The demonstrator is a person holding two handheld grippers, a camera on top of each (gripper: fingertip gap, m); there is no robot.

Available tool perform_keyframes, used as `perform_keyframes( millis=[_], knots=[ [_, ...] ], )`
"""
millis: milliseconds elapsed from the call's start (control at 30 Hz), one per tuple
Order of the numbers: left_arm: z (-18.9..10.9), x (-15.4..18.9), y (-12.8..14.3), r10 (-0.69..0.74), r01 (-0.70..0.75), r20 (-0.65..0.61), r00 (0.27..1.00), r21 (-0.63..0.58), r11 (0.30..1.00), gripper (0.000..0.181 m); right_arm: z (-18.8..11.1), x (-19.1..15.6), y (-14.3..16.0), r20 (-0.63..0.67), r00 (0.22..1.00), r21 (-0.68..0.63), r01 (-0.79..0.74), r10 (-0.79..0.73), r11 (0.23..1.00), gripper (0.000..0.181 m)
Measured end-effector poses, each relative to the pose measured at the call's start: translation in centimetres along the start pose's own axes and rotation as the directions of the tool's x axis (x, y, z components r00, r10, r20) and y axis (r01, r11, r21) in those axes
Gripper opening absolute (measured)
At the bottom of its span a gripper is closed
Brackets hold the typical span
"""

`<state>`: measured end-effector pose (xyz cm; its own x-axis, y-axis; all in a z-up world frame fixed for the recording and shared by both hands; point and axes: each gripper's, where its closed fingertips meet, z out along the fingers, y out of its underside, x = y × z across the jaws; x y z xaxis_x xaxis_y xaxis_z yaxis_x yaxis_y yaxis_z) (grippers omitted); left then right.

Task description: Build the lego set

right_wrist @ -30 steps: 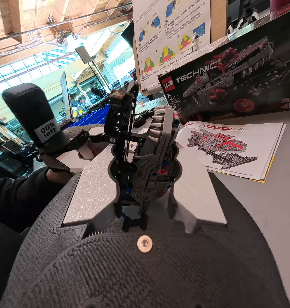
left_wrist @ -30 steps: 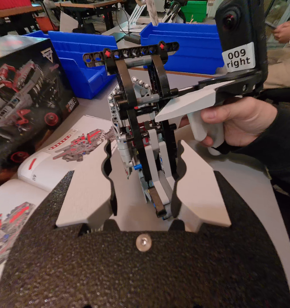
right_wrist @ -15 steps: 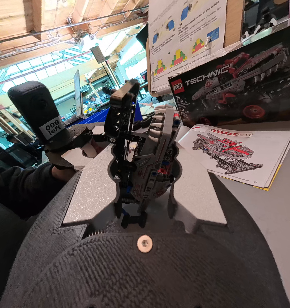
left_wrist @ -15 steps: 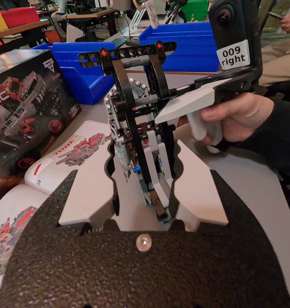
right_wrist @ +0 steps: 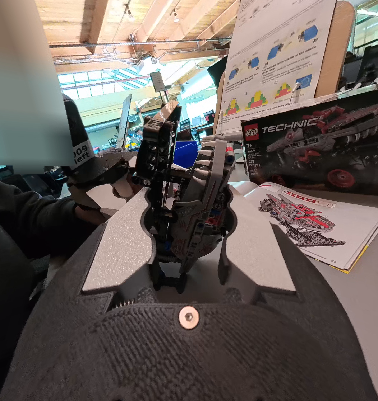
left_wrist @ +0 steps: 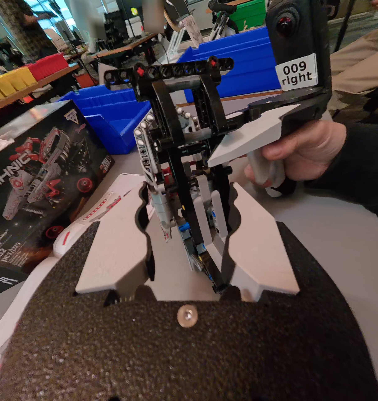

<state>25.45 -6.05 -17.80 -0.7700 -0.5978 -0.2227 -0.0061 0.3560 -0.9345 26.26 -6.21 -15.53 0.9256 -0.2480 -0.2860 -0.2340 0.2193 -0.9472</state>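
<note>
A partly built Lego Technic model (left_wrist: 179, 134), with black beams, grey toothed panels and red and blue pins, is held upright above the grey table (left_wrist: 314, 227). My left gripper (left_wrist: 188, 208) is shut on its lower end. My right gripper (right_wrist: 189, 208) is shut on the model (right_wrist: 196, 206) from the other side. In the left wrist view the right gripper's white finger (left_wrist: 249, 138) presses the model's right side, with a hand on its handle. In the right wrist view the left gripper's finger (right_wrist: 97, 195) shows behind the model at left.
The black Lego box (left_wrist: 38, 165) stands at left, also seen at right in the right wrist view (right_wrist: 314, 152). The open instruction booklet (right_wrist: 303, 221) lies in front of it. Blue bins (left_wrist: 114, 117) stand at the table's back. A printed sheet (right_wrist: 277, 54) stands behind the box. Less than 4 cm separates the two grippers' tips.
Both grippers, still holding the model, have lifted and tilted a little. The box and booklet have shifted in both views. The grip on the model is unchanged.
</note>
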Motion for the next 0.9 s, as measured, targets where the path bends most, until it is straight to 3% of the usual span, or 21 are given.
perform_keyframes(
  millis=[300, 433, 533, 900],
  knots=[
    [0.0, 0.5, -0.3, 0.041, -0.043, 0.030, 0.999, 0.038, 0.998, 0.070, -0.4, -0.2, -0.1, -0.076, 0.997, 0.012, 0.025, -0.024, 1.000, 0.064],
    [0.2, 0.7, -0.1, 0.055, -0.056, 0.064, 0.996, 0.018, 0.998, 0.082, -0.1, -0.3, -0.1, -0.114, 0.992, 0.013, 0.049, -0.047, 0.999, 0.064],
    [0.0, 0.1, -0.2, 0.056, -0.059, 0.093, 0.994, 0.026, 0.998, 0.073, 0.0, -0.6, -0.1, -0.110, 0.992, -0.006, 0.065, -0.066, 0.998, 0.064],
    [0.1, -0.5, 0.1, -0.011, 0.011, 0.064, 0.998, 0.011, 1.000, 0.073, 0.6, 0.1, 0.2, -0.126, 0.992, -0.098, 0.007, -0.020, 0.995, 0.064]
  ],
)
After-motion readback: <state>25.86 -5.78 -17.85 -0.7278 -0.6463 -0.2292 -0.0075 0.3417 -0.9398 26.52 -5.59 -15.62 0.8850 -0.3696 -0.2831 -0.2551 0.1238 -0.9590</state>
